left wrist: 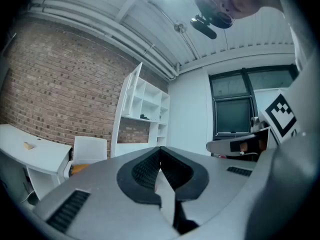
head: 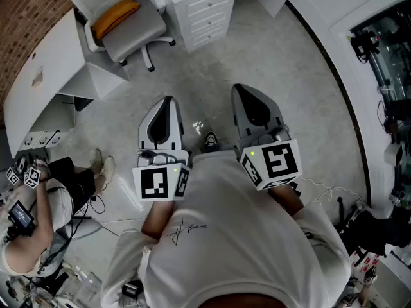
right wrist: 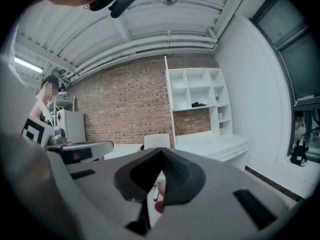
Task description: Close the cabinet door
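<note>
The white cabinet (left wrist: 148,104) stands far across the room against the brick wall, its open shelves showing. Its tall door (left wrist: 129,99) hangs swung out to the left. In the right gripper view the same cabinet (right wrist: 197,96) shows its door edge-on (right wrist: 166,91). I hold both grippers close to my chest, pointing forward over the floor. The left gripper (head: 168,100) (left wrist: 160,149) is shut with nothing in it. The right gripper (head: 239,88) (right wrist: 161,150) is also shut and holds nothing. Both are well away from the cabinet.
An office chair with an orange cushion (head: 122,19) stands ahead on the left, by a curved white desk (head: 45,76). A white drawer unit (head: 209,10) is straight ahead. A seated person (head: 32,217) and floor cables are at my left; dark glazing (head: 385,43) lines the right.
</note>
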Motion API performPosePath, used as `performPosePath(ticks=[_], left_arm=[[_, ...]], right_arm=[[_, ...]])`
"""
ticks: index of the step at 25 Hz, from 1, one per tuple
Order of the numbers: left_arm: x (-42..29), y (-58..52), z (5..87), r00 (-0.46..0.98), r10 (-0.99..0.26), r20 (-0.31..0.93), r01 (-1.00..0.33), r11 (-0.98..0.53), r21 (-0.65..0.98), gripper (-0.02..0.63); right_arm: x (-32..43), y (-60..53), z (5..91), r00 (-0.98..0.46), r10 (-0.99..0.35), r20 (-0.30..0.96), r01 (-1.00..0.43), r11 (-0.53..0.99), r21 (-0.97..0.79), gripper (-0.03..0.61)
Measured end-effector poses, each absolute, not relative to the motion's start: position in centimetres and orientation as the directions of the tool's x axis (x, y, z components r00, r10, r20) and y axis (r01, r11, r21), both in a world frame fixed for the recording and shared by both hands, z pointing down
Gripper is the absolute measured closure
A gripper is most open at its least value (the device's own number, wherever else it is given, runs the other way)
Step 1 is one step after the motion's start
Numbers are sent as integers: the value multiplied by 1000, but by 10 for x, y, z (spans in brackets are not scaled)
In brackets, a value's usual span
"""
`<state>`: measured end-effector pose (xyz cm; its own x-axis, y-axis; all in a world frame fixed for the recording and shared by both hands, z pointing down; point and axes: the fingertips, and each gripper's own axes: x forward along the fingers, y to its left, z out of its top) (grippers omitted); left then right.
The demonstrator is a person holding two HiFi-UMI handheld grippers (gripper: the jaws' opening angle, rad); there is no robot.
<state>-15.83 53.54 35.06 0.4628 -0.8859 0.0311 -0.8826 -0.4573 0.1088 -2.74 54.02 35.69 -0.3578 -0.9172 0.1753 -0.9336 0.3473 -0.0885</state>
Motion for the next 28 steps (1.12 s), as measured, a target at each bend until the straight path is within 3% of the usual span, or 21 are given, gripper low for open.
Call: performPosePath(ticks=[13,28], left_arm=[[-137,537,350,468,-883,31,-882,-465,82,598],[-138,460,350,481,-876,32,-871,-474,127,598]], right_arm=[[-1,545,355,-347,-929,127,-935,332,-123,555],[-12,480,364,-363,-913,185,-931,349,-106,554]])
